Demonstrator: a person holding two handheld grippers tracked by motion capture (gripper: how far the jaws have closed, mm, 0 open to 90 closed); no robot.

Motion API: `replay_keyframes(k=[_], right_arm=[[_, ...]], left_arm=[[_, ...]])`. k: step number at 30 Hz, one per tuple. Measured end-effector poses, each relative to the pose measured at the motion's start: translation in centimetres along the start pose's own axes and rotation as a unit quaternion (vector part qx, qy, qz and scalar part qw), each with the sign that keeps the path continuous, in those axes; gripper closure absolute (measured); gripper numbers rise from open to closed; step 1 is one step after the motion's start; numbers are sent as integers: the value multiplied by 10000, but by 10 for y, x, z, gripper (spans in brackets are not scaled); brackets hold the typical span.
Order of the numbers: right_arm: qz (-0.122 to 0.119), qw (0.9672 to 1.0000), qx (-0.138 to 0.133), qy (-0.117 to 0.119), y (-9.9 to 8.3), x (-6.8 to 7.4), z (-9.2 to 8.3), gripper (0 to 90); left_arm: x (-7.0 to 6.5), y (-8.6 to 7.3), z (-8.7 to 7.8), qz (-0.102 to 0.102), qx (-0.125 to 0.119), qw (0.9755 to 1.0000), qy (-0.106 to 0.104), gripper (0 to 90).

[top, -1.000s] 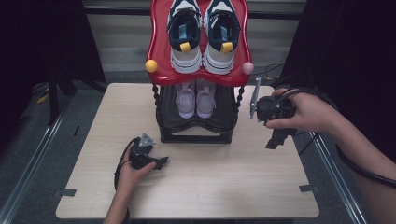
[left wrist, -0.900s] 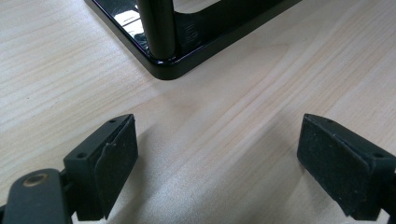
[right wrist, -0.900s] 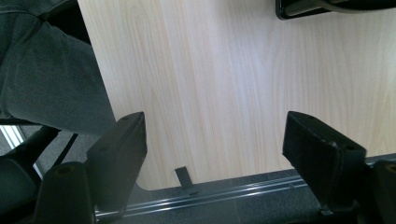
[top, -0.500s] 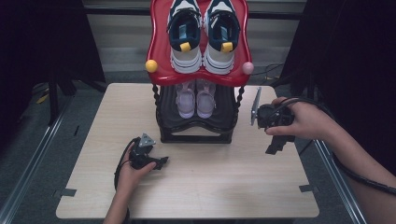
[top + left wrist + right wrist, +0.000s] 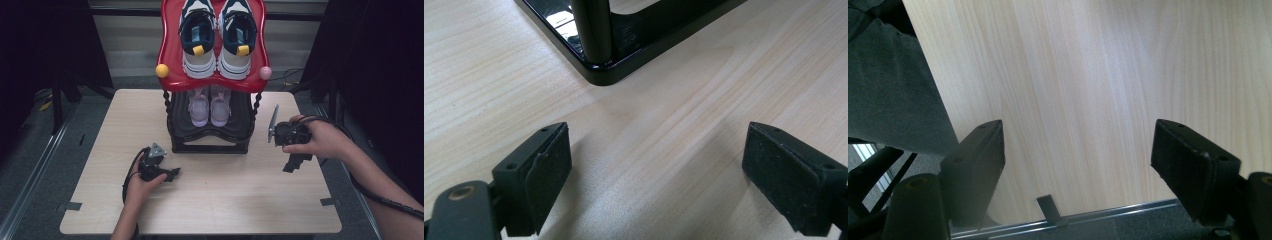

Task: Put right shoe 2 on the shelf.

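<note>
Two-tier shoe rack (image 5: 210, 142) standing mid-table (image 5: 100, 130).
White-navy sneakers (image 5: 219, 37) sitting on top, lilac pair (image 5: 209, 106) below; left gripper (image 5: 172, 173) and right gripper (image 5: 292, 165) both gaping, grasping nothing, flanking it.

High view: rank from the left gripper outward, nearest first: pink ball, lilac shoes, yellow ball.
From the left gripper:
1. Lilac shoes, lower shelf, just beyond it.
2. Yellow ball, red shelf's left corner, higher up.
3. Pink ball, red shelf's right corner, across the rack.
</note>
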State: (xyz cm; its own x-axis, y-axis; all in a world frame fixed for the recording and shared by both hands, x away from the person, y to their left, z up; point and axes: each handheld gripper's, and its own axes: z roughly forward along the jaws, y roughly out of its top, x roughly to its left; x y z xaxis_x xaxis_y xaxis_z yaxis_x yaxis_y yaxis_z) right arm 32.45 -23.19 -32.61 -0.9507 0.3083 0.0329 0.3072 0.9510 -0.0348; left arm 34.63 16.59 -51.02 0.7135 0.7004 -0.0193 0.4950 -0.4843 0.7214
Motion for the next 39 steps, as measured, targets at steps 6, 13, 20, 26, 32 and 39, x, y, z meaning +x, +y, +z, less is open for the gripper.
replay_keyframes(k=[6,13,20,26,32,39], right_arm=[[111,9999,72,-28,-3,-1,11,212],[127,9999,21,-64,-6,-3,26,195],[99,9999,19,-30,-7,-4,40,194],[46,10000,-16,-13,-8,-5,53,193],[122,9999,-69,-58,-11,-8,64,193],[86,9999,-146,-7,-13,-9,78,192]], left_arm=[[0,0,0,-2,0,10000,0,119],[0,0,0,-1,-2,10000,2,119],[0,0,0,-1,-2,10000,1,119],[0,0,0,-21,-6,10000,-5,119],[0,0,0,23,34,10000,-8,119],[0,0,0,30,31,10000,-8,119]])
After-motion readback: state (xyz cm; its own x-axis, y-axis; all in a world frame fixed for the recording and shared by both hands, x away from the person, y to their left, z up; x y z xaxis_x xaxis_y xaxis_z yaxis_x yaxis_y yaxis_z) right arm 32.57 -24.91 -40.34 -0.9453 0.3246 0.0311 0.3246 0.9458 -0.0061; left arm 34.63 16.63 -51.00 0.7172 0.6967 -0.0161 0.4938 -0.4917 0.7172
